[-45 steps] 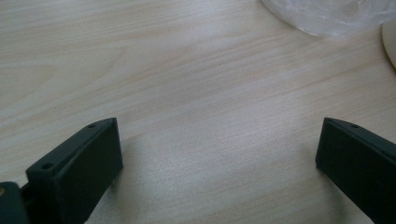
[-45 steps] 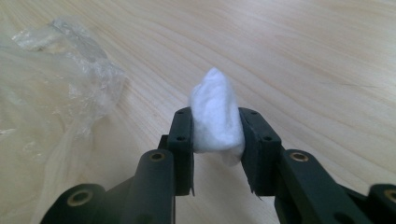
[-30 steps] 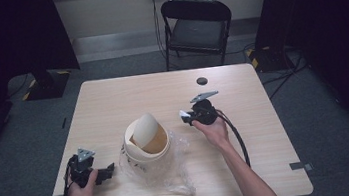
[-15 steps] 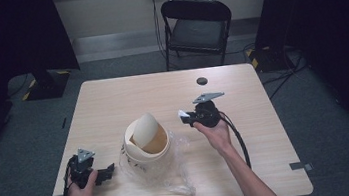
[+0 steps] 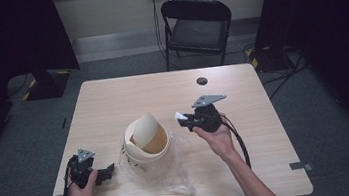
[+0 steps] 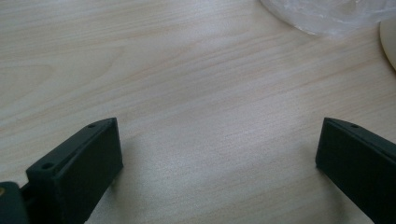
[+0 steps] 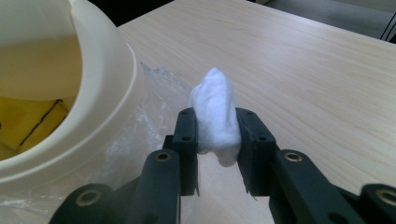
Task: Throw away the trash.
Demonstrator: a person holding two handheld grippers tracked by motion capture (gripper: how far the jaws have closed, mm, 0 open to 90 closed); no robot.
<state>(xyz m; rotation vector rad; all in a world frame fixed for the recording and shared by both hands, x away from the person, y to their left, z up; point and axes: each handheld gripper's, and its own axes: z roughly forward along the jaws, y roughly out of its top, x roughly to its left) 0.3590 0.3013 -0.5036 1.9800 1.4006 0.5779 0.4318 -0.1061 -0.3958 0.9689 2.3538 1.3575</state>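
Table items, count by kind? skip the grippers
Cream bin: 1
Clear plastic bag: 1
White cotton wad, pinched in the right gripper: 1
Small black round item: 1
Total: 4

Matt pale wood-grain table (image 6: 187, 70); glossy cream plastic bin (image 7: 93, 93); fluffy white wad (image 7: 215, 114).

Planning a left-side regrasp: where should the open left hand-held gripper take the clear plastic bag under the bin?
Probably the loose crumpled corner of the clear plastic bag at the table's near edge, coming from the left hand-held gripper side, low along the tabletop. That part lies free, clear of the cream bin sitting on the rest.
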